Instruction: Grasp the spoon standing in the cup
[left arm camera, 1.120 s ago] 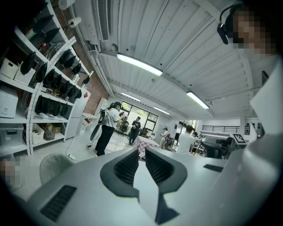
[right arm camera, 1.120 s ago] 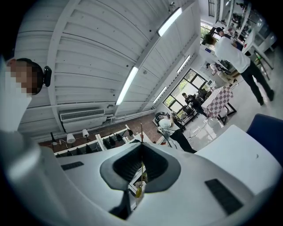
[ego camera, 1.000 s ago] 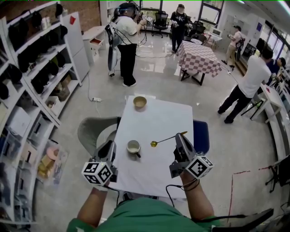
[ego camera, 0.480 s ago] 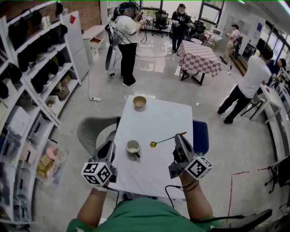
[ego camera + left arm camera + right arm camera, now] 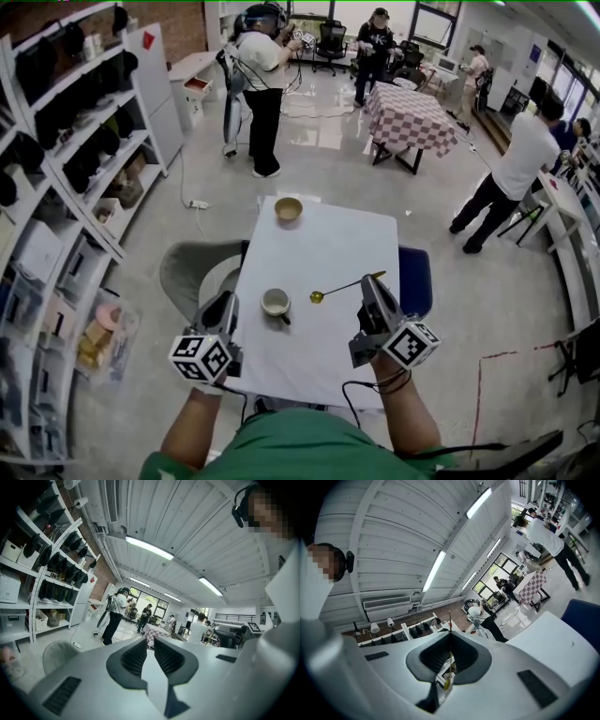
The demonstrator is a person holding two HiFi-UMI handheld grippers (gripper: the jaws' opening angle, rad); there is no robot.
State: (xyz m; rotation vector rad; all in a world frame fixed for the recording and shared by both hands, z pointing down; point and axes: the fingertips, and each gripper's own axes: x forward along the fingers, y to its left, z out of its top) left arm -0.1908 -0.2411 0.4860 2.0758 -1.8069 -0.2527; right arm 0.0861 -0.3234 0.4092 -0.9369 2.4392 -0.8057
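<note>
Your right gripper (image 5: 367, 286) is clamped on the slender gold-coloured metal spoon (image 5: 347, 287), its ribbed dark pads meeting on the thin handle; the grasp looks done. The spoon is already clear of the small cream ceramic cup (image 5: 276, 303) and lies nearly level above the white rectangular table (image 5: 328, 244), its little round bowl end pointing toward the cup and stopping just to its right. Your left gripper (image 5: 225, 302) sits near the table's left edge with its jaws slightly apart and nothing between them. What remains, I judge, is a steady hold; the handle is smooth and narrow, so it may swivel between the pads if you tilt your wrist. A tan round bowl (image 5: 289, 209) sits at the table's far end.
</note>
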